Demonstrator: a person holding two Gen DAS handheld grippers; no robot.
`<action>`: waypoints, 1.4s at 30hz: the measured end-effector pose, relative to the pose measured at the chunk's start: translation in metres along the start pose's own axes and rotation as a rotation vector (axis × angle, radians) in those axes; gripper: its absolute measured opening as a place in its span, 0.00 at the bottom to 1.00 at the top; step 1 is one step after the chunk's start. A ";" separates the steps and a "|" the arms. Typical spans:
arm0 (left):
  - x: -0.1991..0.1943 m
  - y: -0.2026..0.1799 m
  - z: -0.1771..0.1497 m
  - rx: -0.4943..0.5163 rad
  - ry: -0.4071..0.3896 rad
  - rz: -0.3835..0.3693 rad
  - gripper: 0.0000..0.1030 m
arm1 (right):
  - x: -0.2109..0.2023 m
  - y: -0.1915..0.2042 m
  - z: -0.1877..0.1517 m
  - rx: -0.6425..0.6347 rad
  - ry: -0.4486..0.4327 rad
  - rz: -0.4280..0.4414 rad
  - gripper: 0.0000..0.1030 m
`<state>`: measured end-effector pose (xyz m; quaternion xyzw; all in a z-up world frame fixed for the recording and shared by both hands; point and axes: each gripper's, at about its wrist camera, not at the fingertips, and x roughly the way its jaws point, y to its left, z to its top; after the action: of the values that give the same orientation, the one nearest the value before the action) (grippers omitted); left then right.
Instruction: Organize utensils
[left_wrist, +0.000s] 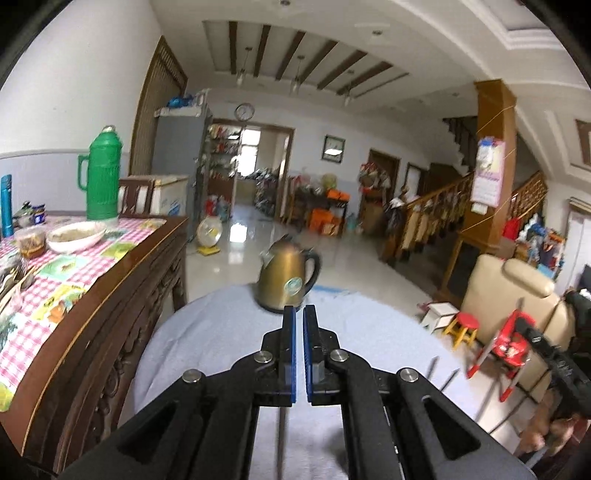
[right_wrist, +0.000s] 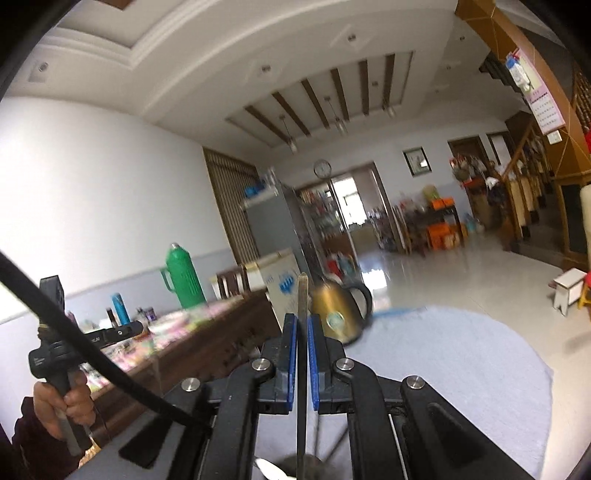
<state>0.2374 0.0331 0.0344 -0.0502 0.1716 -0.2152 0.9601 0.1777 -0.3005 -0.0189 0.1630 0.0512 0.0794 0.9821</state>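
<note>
The right claw (right_wrist: 302, 332) is clamped on an upright utensil handle (right_wrist: 303, 295); the left claw (left_wrist: 298, 325) is together, empty, above the worktop (left_wrist: 221, 332).

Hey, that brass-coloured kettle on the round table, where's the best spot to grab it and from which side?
Probably the black loop handle: on the kettle it sticks out at the right, opposite the spout. Come in from the right, over the grey-clothed table, and close the fingers across the handle's upright part.

brass-toned glossy metal kettle (left_wrist: 287, 279), matt grey cloth table cover (left_wrist: 207, 332), polished carved wood sideboard (left_wrist: 122, 295)
</note>
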 end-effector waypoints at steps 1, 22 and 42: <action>-0.007 -0.004 0.004 0.004 -0.017 -0.018 0.03 | 0.002 0.003 0.000 0.000 -0.008 0.001 0.06; 0.063 0.081 -0.191 -0.122 0.606 0.029 0.44 | 0.020 -0.022 -0.018 0.093 0.055 -0.053 0.06; 0.111 0.035 -0.201 -0.054 0.405 -0.046 0.20 | 0.029 0.007 -0.016 0.055 -0.043 -0.055 0.06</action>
<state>0.2751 0.0121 -0.1943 -0.0358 0.3656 -0.2380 0.8991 0.2036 -0.2841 -0.0342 0.1900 0.0367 0.0472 0.9800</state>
